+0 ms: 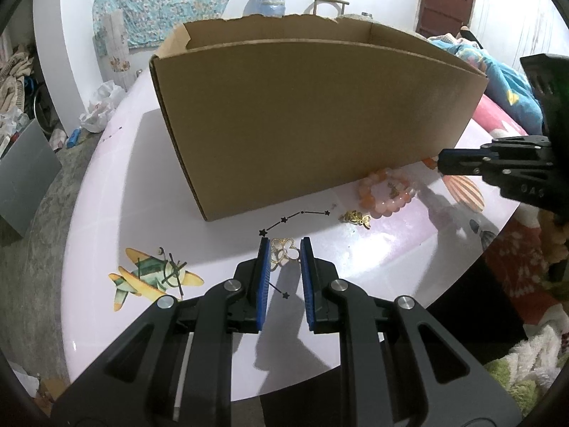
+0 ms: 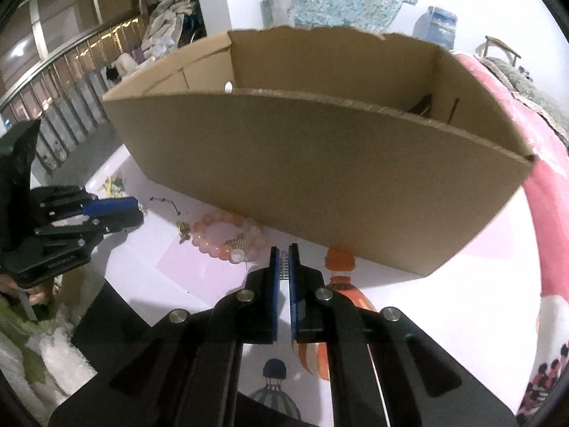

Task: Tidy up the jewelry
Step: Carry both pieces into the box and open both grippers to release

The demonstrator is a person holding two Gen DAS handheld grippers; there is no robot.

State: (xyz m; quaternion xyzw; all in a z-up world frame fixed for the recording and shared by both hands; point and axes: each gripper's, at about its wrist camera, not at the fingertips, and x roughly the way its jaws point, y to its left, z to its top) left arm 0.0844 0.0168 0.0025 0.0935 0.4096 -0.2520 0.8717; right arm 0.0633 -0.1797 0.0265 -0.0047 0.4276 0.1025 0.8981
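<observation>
Right gripper (image 2: pixel 283 249) pinched nearly shut on a small silvery piece (image 2: pixel 283 265), looks like a clip or comb, hard to tell; it sits just in front of the cardboard box (image 2: pixel 320 163); left gripper (image 1: pixel 284 243) narrowly parted around a gold-and-white flower charm (image 1: pixel 284 252), contact with the pads unclear. Bead bracelet (image 1: pixel 386 192) and gold charm (image 1: pixel 355 219) lie on the table (image 1: pixel 220 178) beside the box. Step looks like pick-up; next, lift the right piece over the near wall and release inside.
</observation>
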